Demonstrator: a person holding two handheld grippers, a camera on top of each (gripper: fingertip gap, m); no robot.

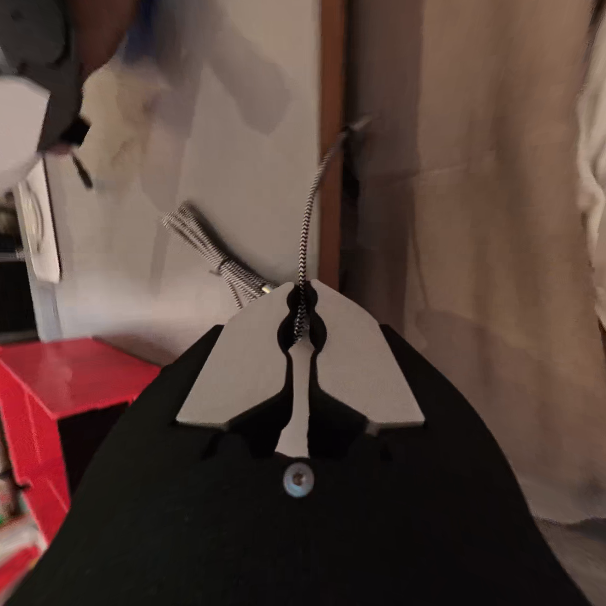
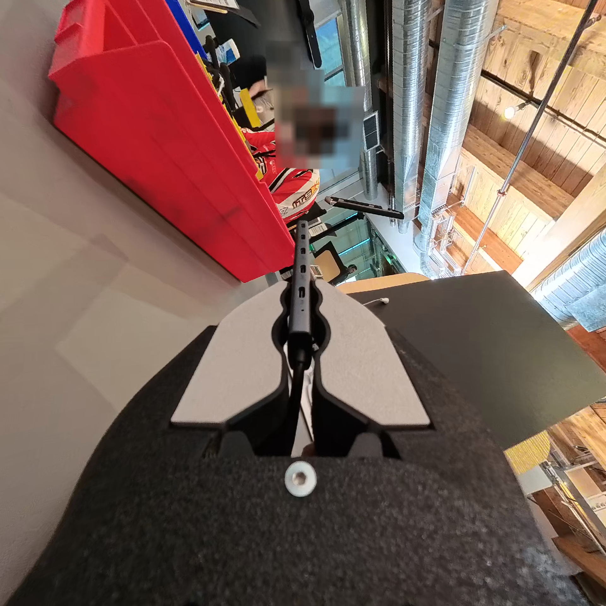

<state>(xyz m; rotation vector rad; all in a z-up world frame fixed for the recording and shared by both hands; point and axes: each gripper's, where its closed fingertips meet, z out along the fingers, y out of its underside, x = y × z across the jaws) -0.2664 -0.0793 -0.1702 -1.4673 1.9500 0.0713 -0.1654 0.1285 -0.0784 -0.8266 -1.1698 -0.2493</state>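
My left gripper (image 1: 302, 285) is shut on a black-and-white braided cable (image 1: 308, 223). The cable runs up from the fingertips to a plug end (image 1: 355, 126) near a brown wooden edge. A coiled bundle of the same braided cable (image 1: 210, 249) lies on the white surface to the left. My right gripper (image 2: 301, 288) is shut on a slim dark grey hub with a row of ports (image 2: 302, 262). The hub sticks out past the fingertips, and its black lead (image 2: 296, 377) runs back between the fingers. The right gripper also shows blurred at the upper left of the left wrist view (image 1: 39, 108).
Red plastic bins (image 2: 157, 137) stand on the white table (image 2: 65, 295), also seen in the left wrist view (image 1: 65, 373). A black panel (image 2: 475, 354) lies to the right. A person in a red and white top (image 2: 288, 187) is behind the bins. A person's beige garment (image 1: 492, 262) fills the right. One gripper's finger ends stand about 25 cm off the other's.
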